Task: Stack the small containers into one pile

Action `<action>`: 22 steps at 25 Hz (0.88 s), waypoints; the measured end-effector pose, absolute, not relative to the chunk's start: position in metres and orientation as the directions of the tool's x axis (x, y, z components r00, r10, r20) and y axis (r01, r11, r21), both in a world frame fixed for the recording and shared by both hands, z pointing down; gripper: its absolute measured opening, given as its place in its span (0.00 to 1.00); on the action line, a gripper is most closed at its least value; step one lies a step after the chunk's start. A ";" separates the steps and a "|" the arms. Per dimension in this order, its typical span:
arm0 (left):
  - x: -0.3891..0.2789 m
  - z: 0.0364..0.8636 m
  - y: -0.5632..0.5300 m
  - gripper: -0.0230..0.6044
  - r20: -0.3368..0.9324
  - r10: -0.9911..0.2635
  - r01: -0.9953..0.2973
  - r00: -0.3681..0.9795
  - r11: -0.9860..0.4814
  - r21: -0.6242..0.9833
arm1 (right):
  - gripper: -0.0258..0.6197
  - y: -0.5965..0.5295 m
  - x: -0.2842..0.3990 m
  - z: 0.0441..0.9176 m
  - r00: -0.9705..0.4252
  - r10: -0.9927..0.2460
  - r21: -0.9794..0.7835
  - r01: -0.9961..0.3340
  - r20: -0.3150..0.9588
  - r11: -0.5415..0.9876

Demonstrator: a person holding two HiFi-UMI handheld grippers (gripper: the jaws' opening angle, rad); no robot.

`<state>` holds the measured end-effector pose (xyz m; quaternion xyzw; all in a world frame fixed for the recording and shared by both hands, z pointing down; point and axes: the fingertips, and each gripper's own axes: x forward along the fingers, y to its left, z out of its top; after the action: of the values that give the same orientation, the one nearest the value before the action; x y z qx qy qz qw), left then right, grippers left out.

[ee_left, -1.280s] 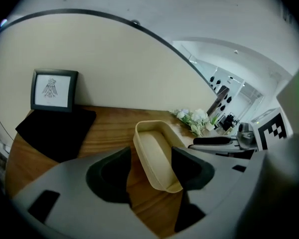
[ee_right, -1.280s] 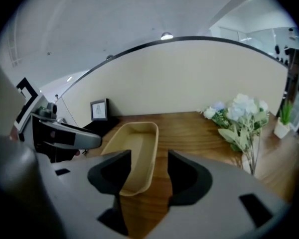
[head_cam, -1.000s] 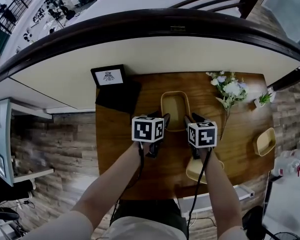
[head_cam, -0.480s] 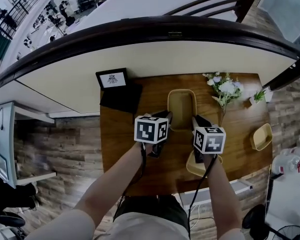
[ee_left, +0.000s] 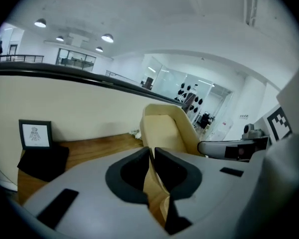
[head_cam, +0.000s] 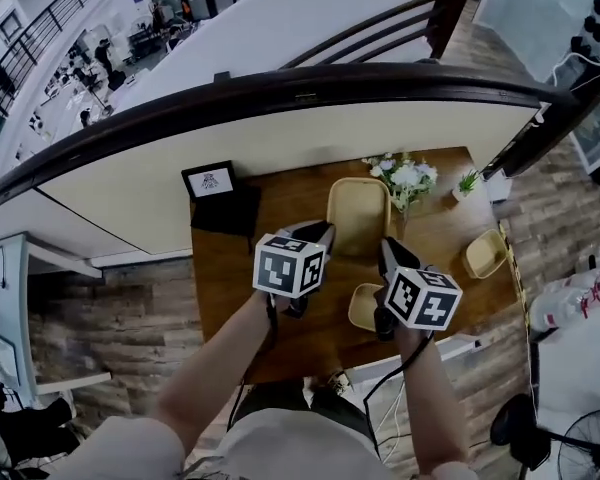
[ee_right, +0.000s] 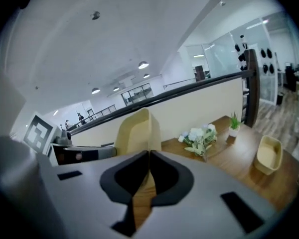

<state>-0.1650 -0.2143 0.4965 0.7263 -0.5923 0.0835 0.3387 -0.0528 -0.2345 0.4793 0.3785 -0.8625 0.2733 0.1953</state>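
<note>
A long beige container (head_cam: 358, 215) hangs tilted above the wooden table (head_cam: 280, 298), held by its two side walls. My left gripper (head_cam: 315, 236) is shut on its left wall; in the left gripper view the pads (ee_left: 139, 166) pinch the beige wall (ee_left: 164, 128). My right gripper (head_cam: 388, 253) is shut on the right wall, seen as a beige container (ee_right: 134, 131) past its jaws. Both pairs of jaws have just been closing on those walls. A smaller beige container (head_cam: 365, 306) lies near the table's front edge, another (head_cam: 485, 254) at the right end.
A framed picture (head_cam: 210, 181) stands on a black cloth (head_cam: 225, 211) at the table's back left. A bunch of flowers (head_cam: 405, 178) and a small potted plant (head_cam: 467, 182) stand at the back right. A curved dark railing (head_cam: 280, 93) runs behind the table.
Both grippers closed on the long container's side walls and rose, lifting it off the table. The head view has shifted, so the table now looks smaller and turned.
</note>
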 end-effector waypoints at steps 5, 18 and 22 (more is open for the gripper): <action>-0.134 0.457 -0.199 0.10 0.483 -0.806 -0.911 0.343 -0.160 0.380 | 0.07 -0.209 -0.019 0.441 -0.637 -0.580 -0.322 -0.765 0.507 0.558; -0.086 0.441 -0.186 0.10 0.516 -0.764 -0.917 0.387 -0.261 0.301 | 0.08 -0.164 0.024 0.425 -0.589 -0.632 -0.289 -0.804 0.503 0.519; -0.070 0.448 -0.193 0.09 0.551 -0.717 -0.904 0.427 -0.355 0.239 | 0.09 -0.154 0.034 0.440 -0.564 -0.635 -0.352 -0.825 0.528 0.441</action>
<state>-0.0700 -0.1927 0.4479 0.8035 -0.5043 0.1791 0.2608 0.0339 -0.1541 0.4400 0.4381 -0.8334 0.2960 0.1609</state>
